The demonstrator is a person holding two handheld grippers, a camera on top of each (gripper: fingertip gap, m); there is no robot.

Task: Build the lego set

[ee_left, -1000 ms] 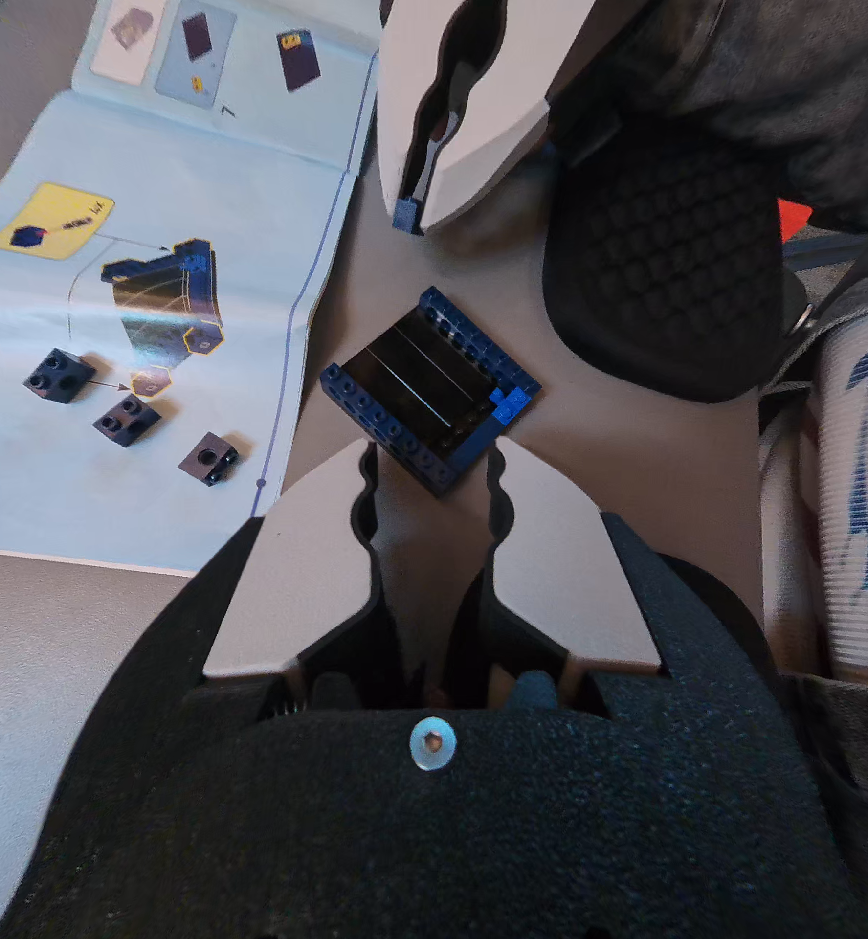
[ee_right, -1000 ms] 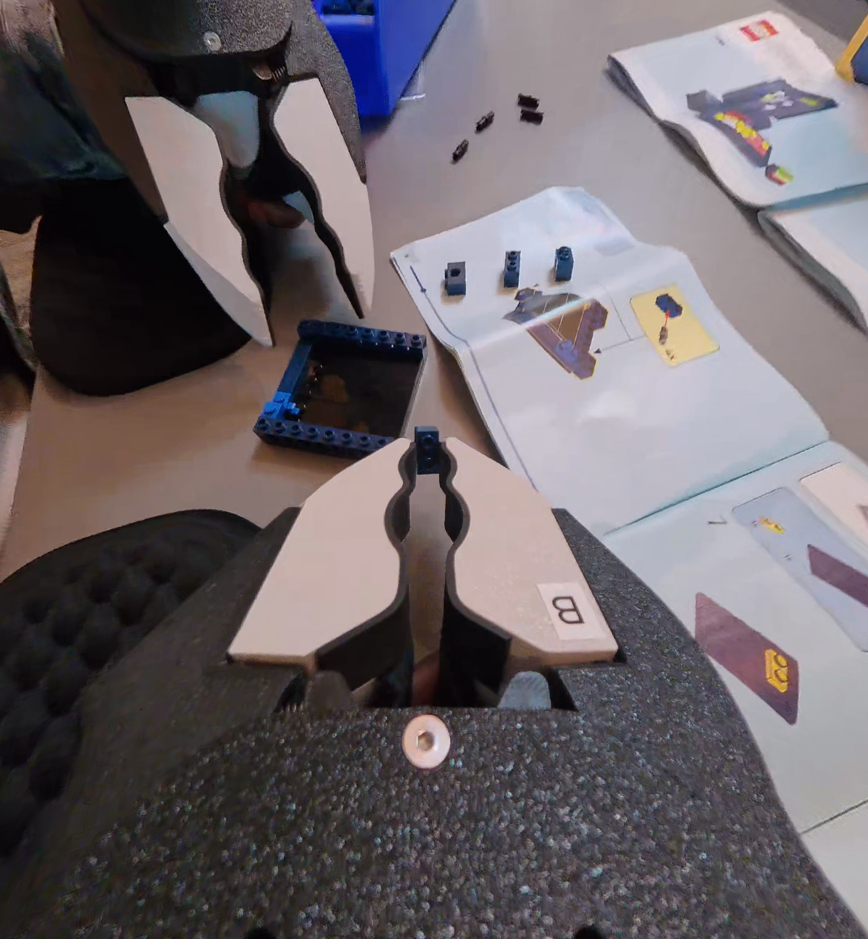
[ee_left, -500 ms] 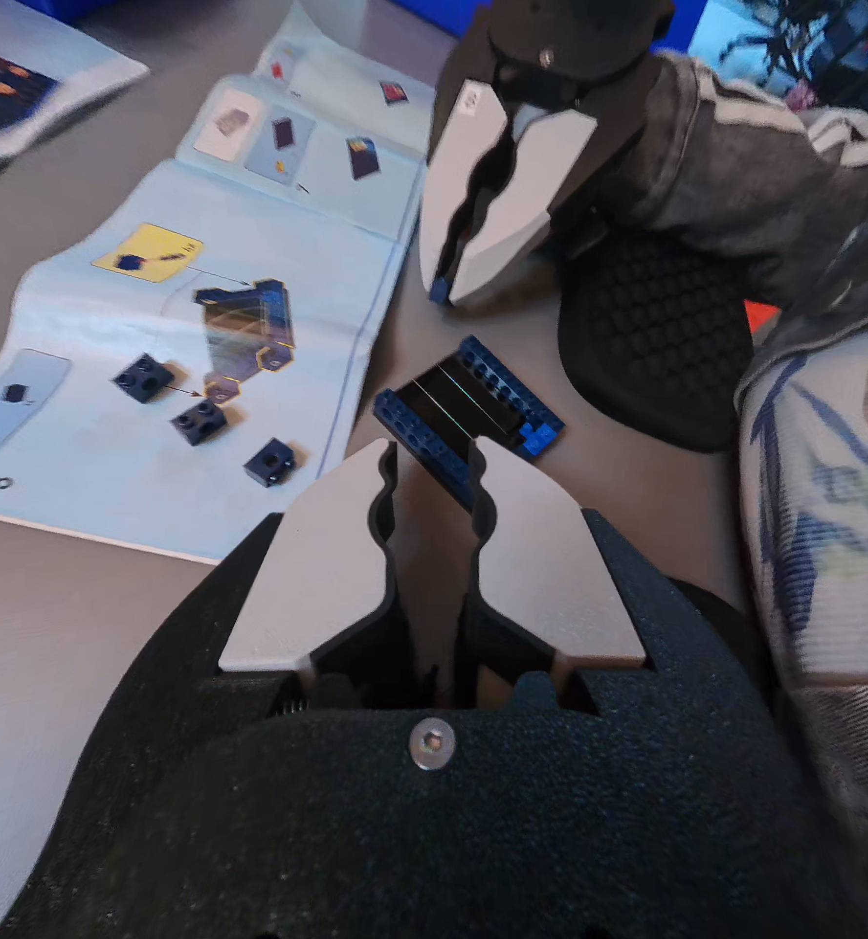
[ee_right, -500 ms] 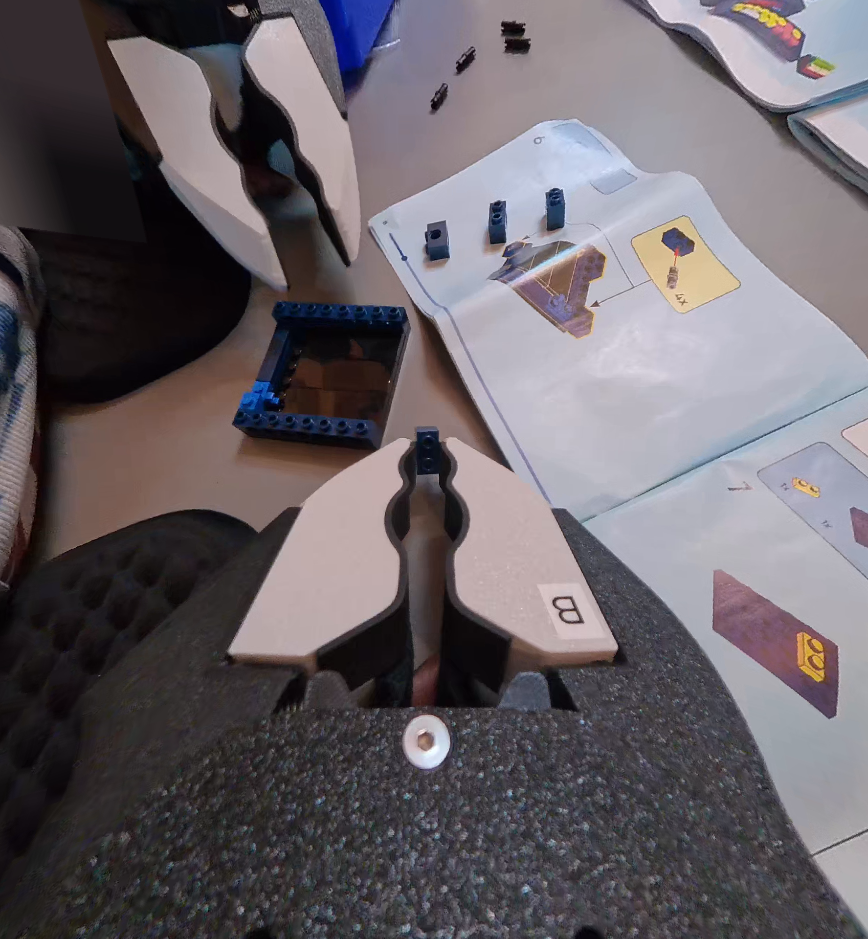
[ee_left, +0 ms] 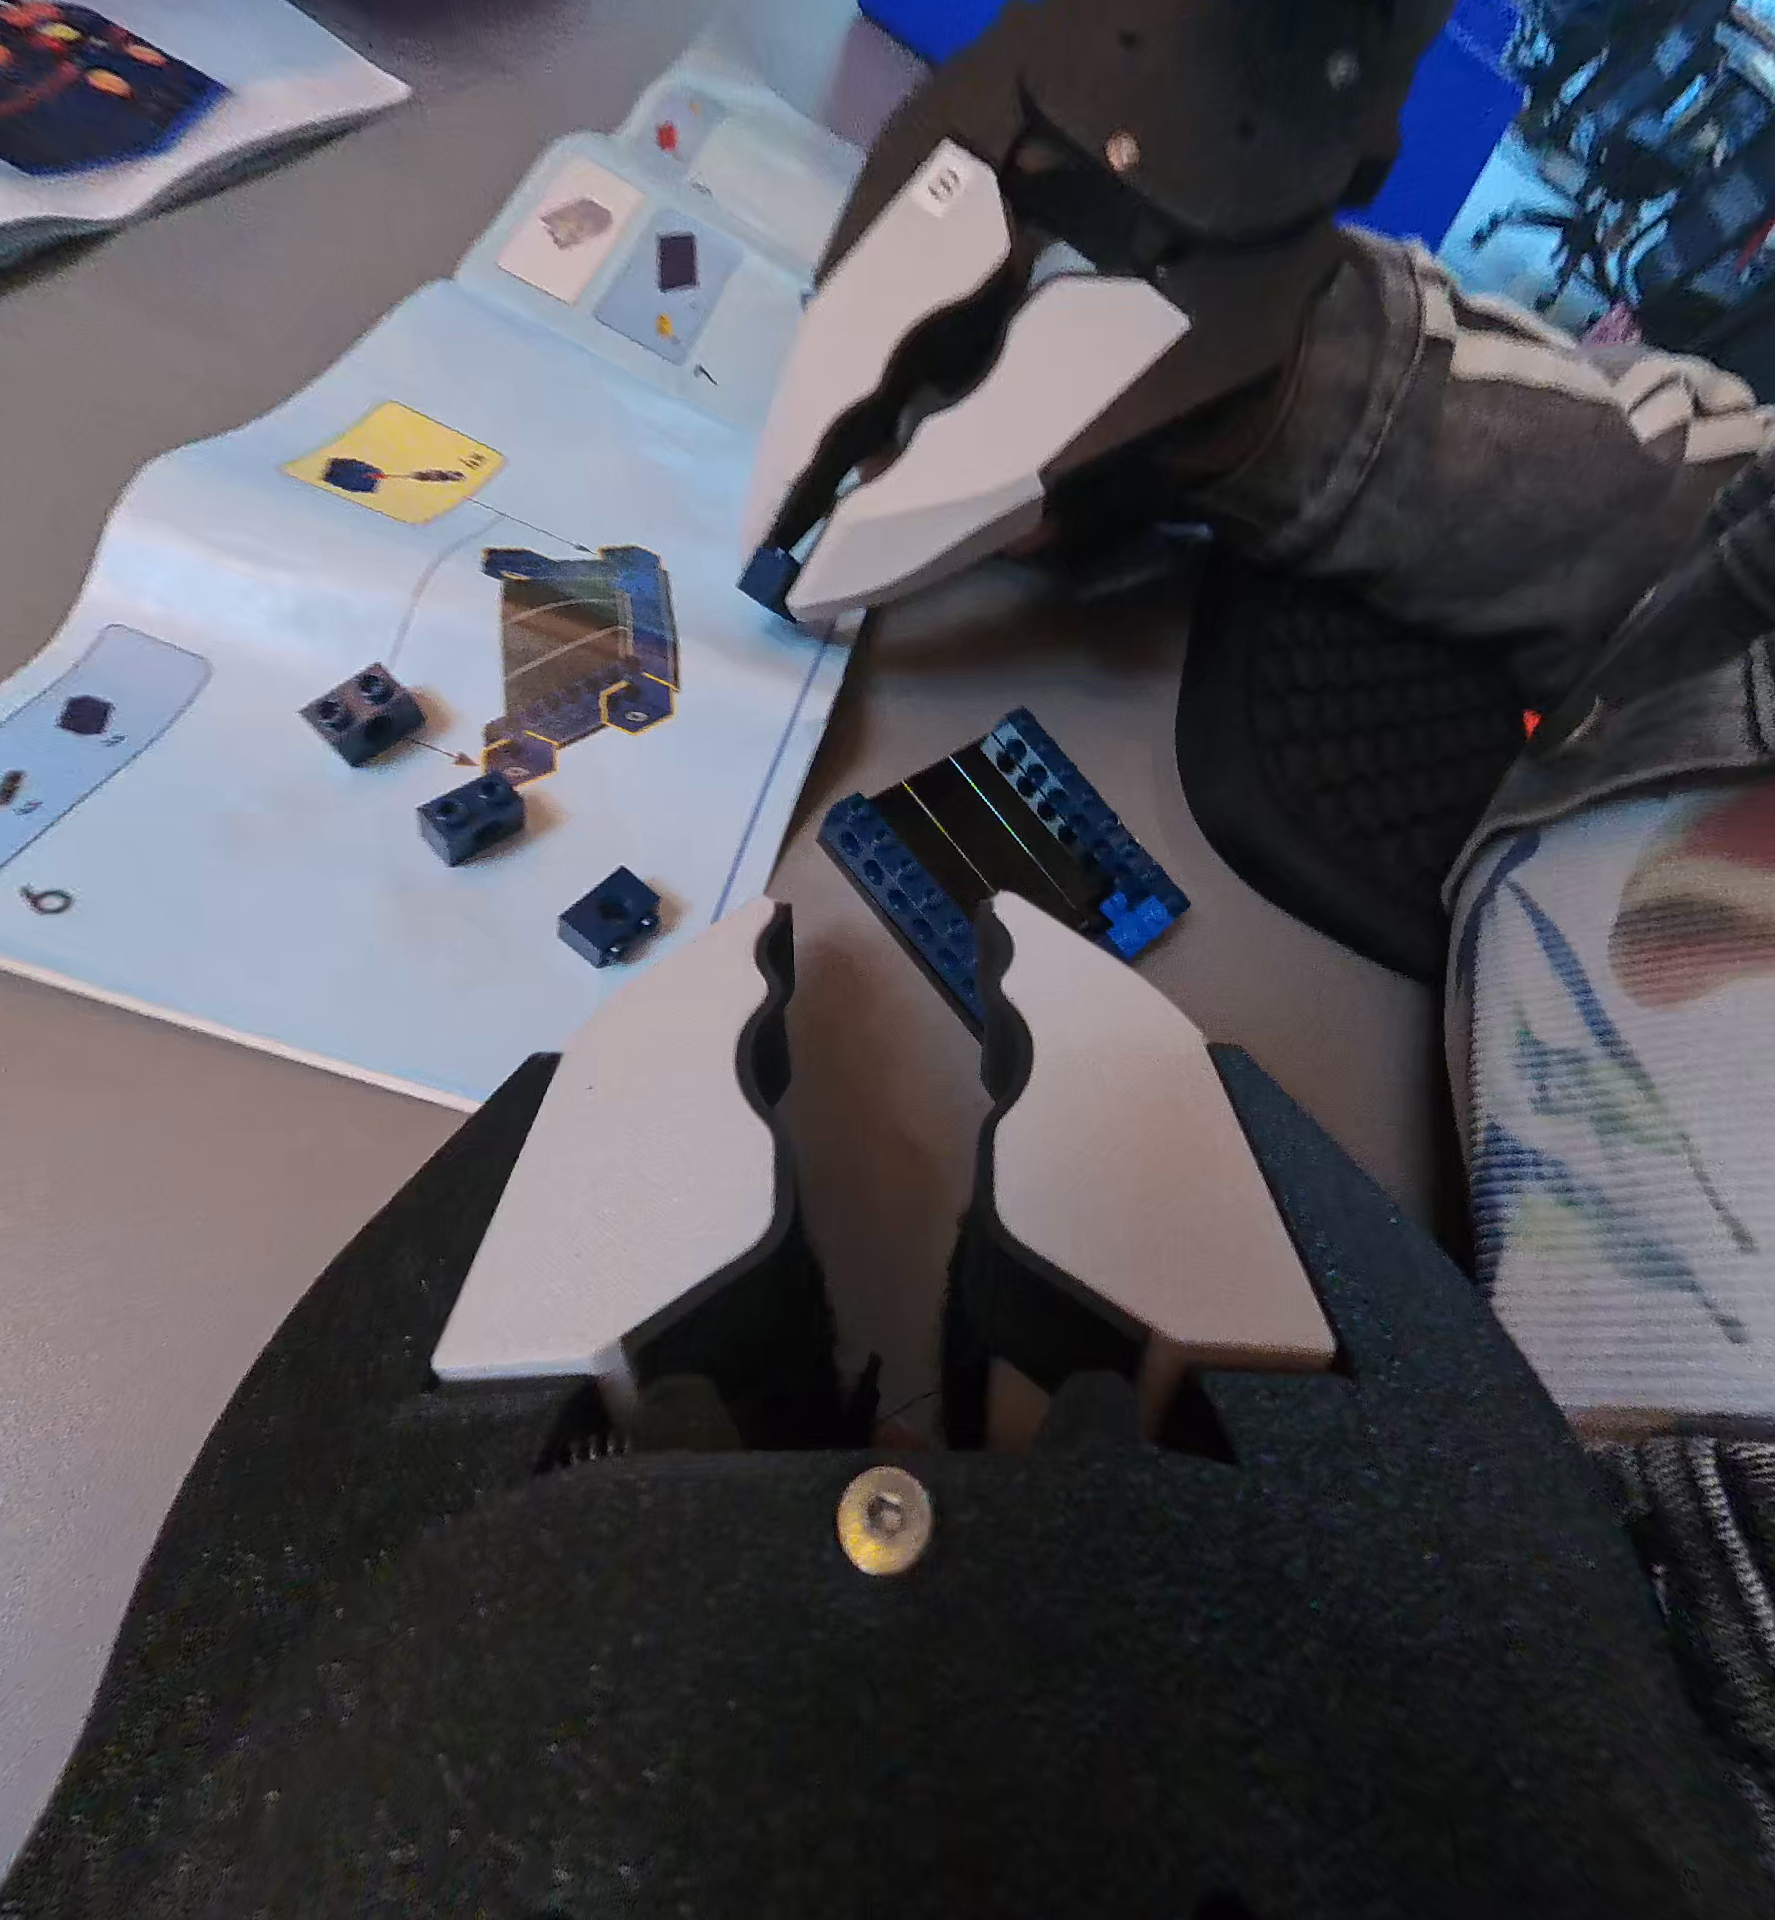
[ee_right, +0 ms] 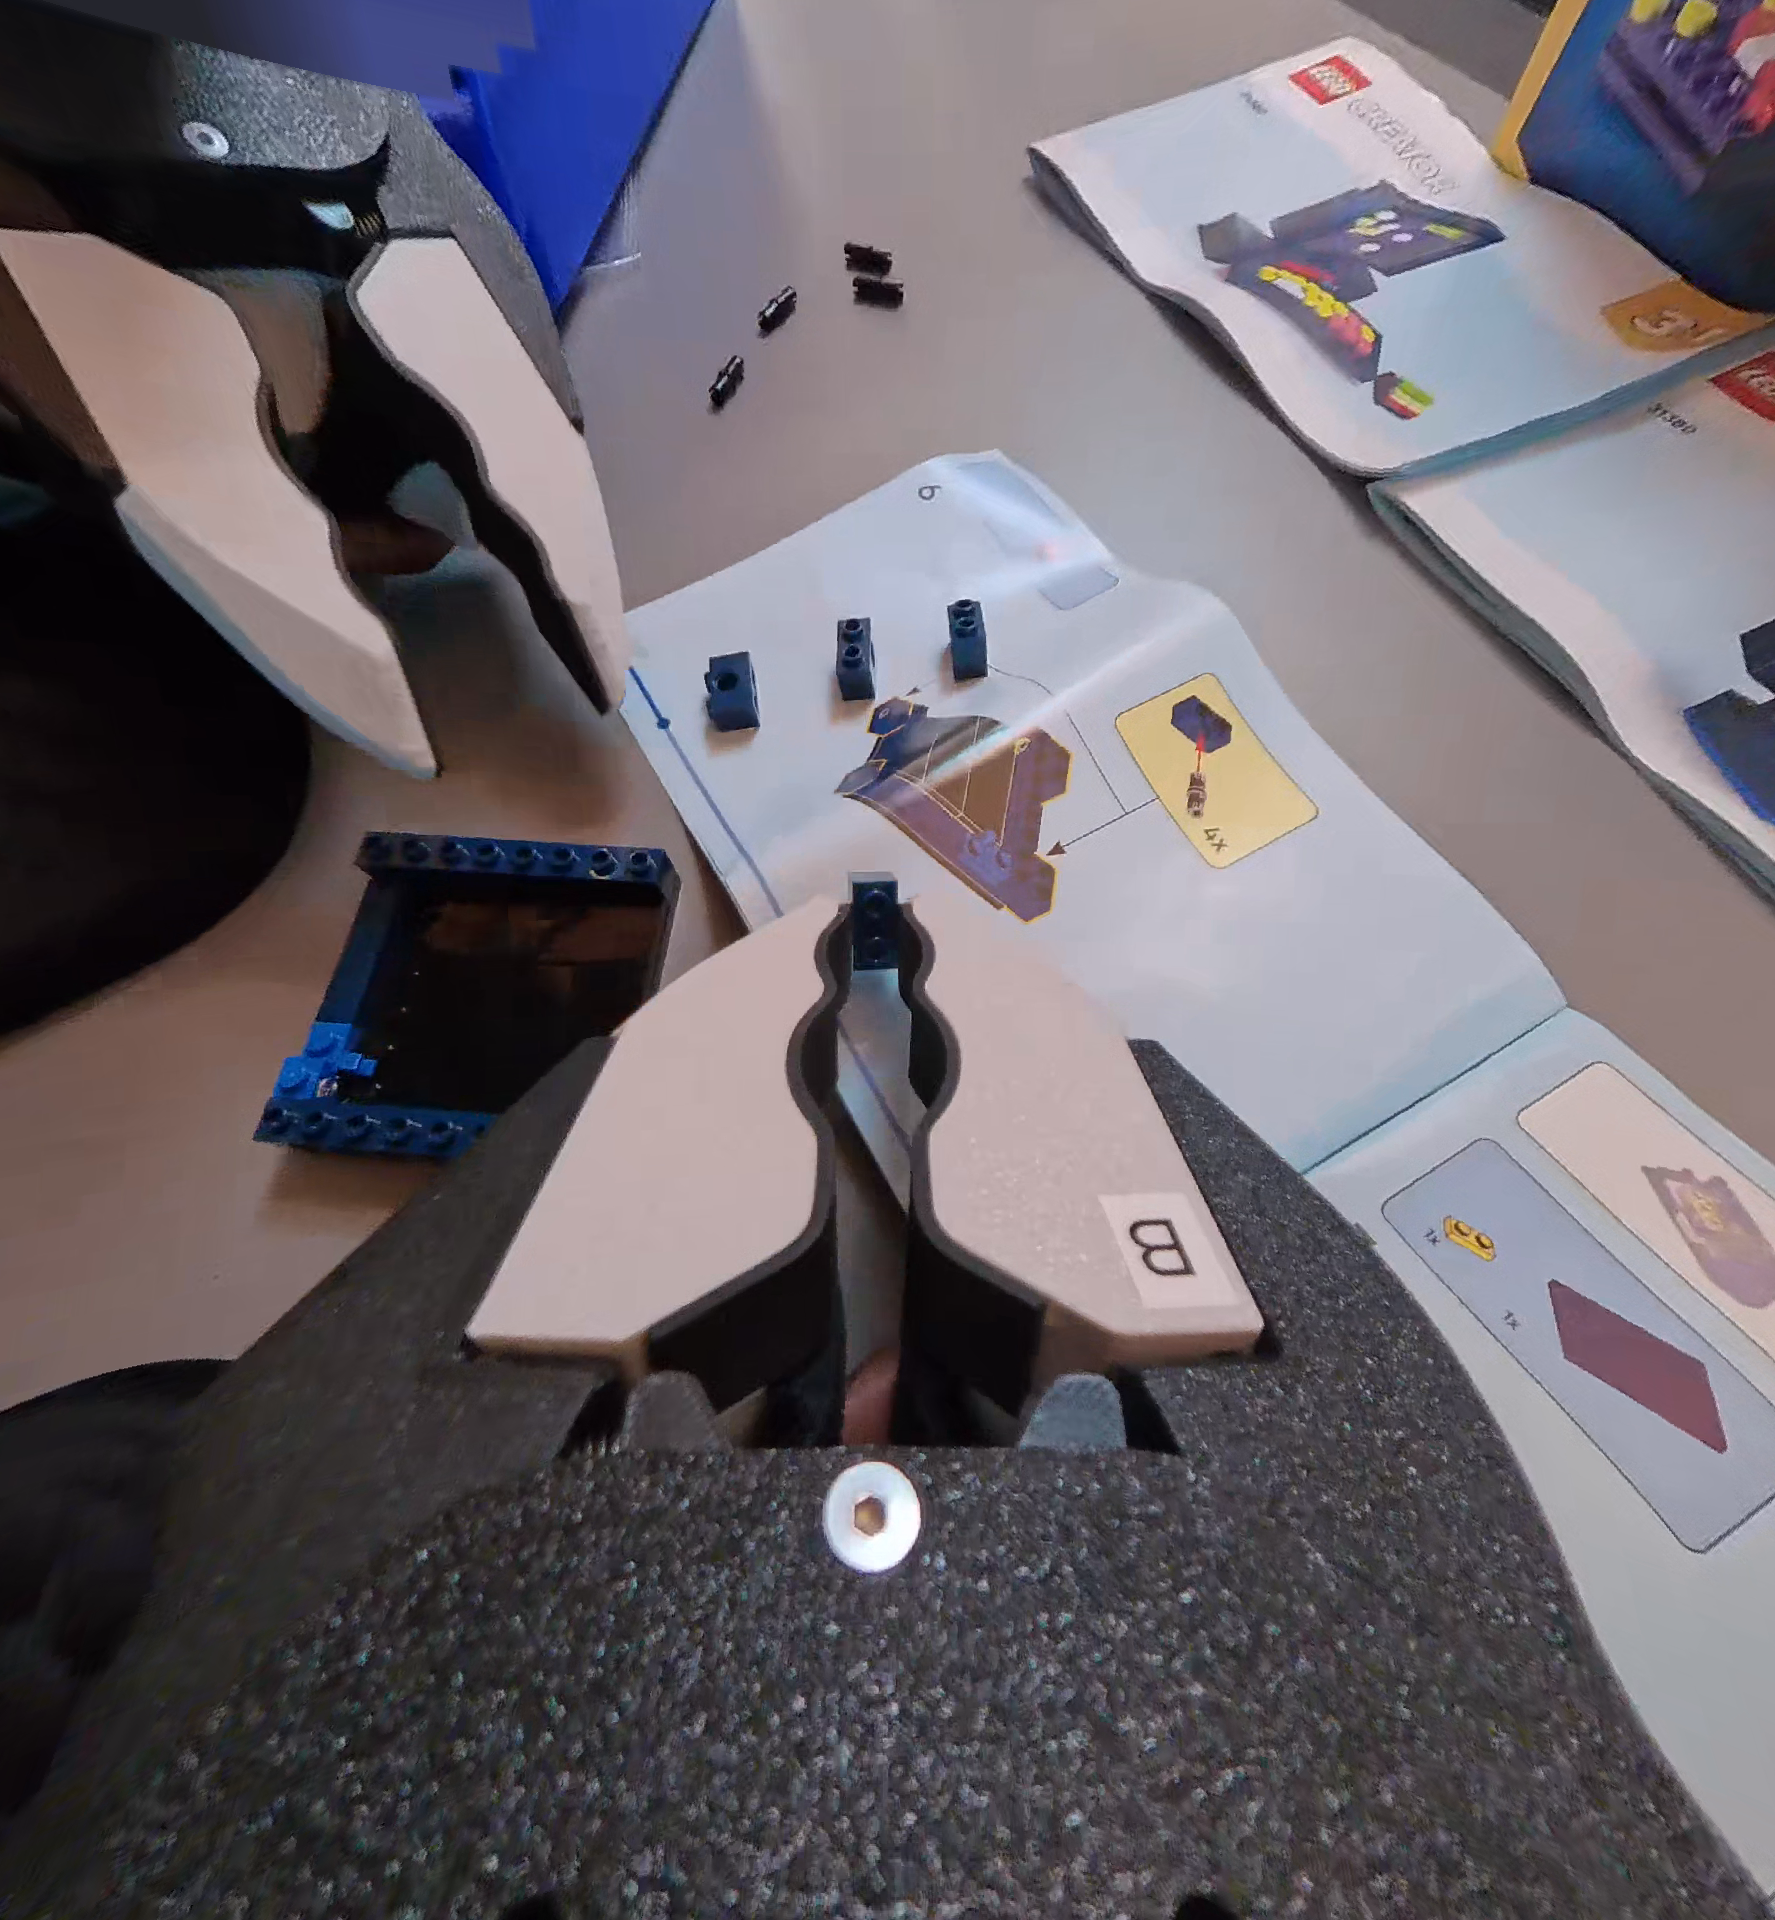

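Brick (ee_right: pixel 875 925), small and dark blue, sits clamped at the tips of the right gripper (ee_right: pixel 875 940), its long axis running along the fingers, above the near edge of the open instruction booklet (ee_right: pixel 1278 935). To its left on the bench (ee_right: pixel 187 1195) lies the dark blue frame (ee_right: pixel 509 997), nearer the left gripper (ee_left: pixel 883 925), whose fingers stand apart on nothing, just short of the frame's near corner. Three loose dark blue bricks (ee_right: pixel 852 660) rest on the booklet beyond; small black pins (ee_right: pixel 774 309) lie farther off.
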